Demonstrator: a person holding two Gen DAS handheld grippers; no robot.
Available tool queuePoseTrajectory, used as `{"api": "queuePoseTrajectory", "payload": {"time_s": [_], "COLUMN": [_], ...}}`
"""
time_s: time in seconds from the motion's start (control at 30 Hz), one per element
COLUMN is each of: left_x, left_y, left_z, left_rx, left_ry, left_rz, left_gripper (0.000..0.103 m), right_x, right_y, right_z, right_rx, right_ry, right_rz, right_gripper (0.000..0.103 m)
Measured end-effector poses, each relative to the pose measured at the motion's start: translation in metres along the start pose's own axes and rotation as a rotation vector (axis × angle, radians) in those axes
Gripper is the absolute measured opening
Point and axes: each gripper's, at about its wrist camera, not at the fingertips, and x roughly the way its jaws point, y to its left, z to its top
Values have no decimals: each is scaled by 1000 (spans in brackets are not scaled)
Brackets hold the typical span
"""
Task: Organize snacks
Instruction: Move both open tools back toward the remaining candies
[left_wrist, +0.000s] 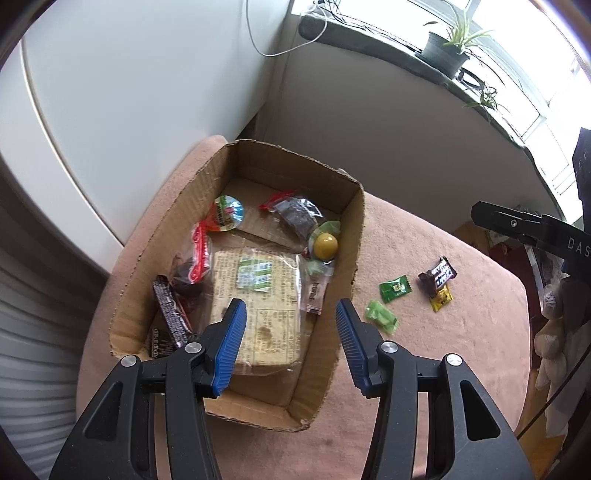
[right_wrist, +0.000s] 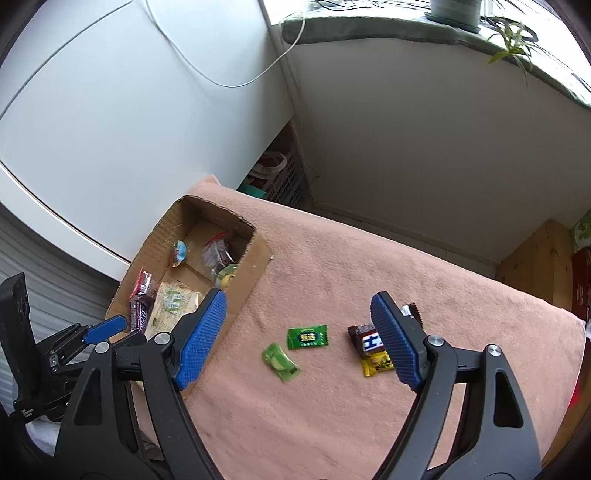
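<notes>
An open cardboard box (left_wrist: 349, 258) stands on a pink cloth (left_wrist: 424, 369) and holds several snacks. Among them are a large cracker pack (left_wrist: 258, 295), a yellow ball sweet (left_wrist: 325, 244) and dark chocolate bars (left_wrist: 170, 314). My left gripper (left_wrist: 290, 310) hovers open over the box's near end, with nothing between its blue pads. Right of the box lie a dark green candy (right_wrist: 307, 336), a light green candy (right_wrist: 281, 362), a brown chocolate (right_wrist: 364, 341) and a yellow candy (right_wrist: 376, 363). My right gripper (right_wrist: 299, 299) hangs open above these, empty; its right finger covers part of the brown chocolate.
A white appliance (left_wrist: 129, 92) stands behind the box at the left. A window sill (left_wrist: 369, 40) carries a potted plant (left_wrist: 445, 51) and cables. A plastic basket (right_wrist: 280, 177) sits behind the cloth-covered surface, and wooden furniture (right_wrist: 535, 258) stands at the right.
</notes>
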Motion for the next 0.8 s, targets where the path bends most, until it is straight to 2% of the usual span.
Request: {"api": "queuePoseTrajectory", "payload": {"time_s": [0.27,0.5,0.8], "left_x": [2,12,28], "left_y": [-39,-70,-94], "left_z": [2,-3,-21], "left_rx": [79,140,136], "left_ry": [7,36,99], "left_rz": [-57,-99,-171], "left_gripper": [49,49,49], "right_x": [-13,-14,-2], "right_y": [-59,-88,-97], "right_z": [-20,-36,-56], "right_rx": [132,217,185], "right_ry": [3,20,61], "right_rz": [-38,-34,-2], "right_gripper": [83,83,83]}}
